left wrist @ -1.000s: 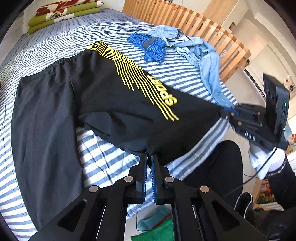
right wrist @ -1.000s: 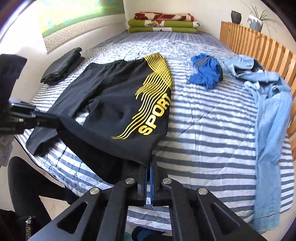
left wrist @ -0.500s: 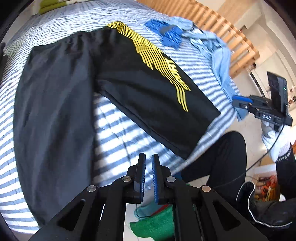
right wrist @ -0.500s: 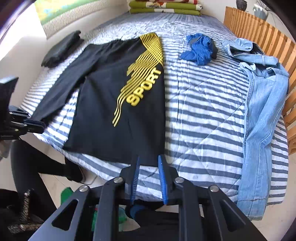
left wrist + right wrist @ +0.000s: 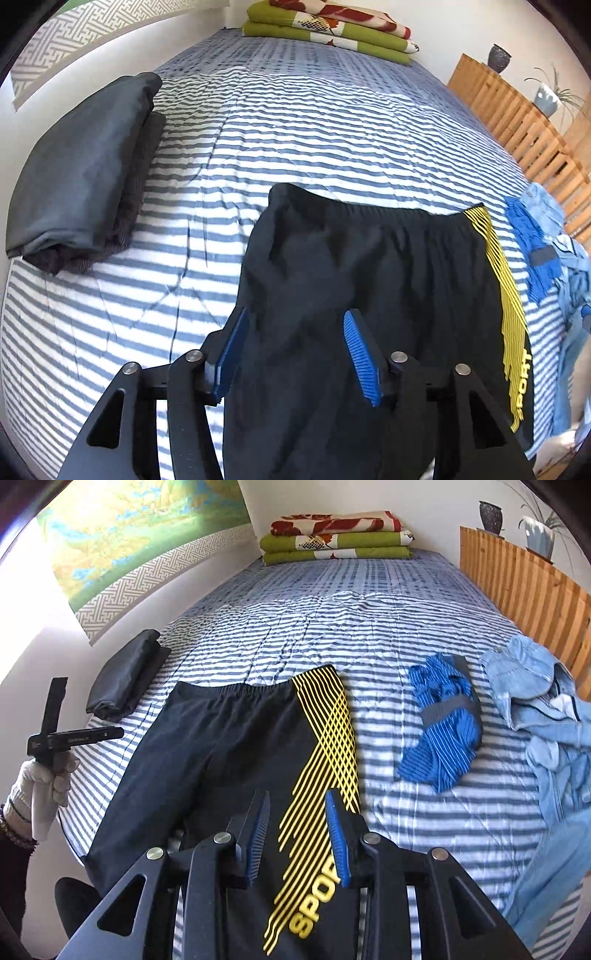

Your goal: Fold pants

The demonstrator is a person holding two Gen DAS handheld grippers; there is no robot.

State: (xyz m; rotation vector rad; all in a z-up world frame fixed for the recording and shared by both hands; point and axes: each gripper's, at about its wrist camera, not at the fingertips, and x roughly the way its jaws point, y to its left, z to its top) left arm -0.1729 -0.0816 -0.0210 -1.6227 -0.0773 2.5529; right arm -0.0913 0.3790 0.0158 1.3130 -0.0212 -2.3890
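beneath my spread left gripper [image 5: 291, 347] and right gripper [image 5: 297, 834], both empty, black pants [image 5: 236, 746] lay flat on the striped bed [image 5: 369, 635].

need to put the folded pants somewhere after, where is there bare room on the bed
The widest bare stretch of striped bedcover lies between the black pants' waistband and the stacked blankets at the head. A narrower strip runs between the pants and the blue garment. It is crowded on the right with the denim clothes and on the left with the folded dark clothes.
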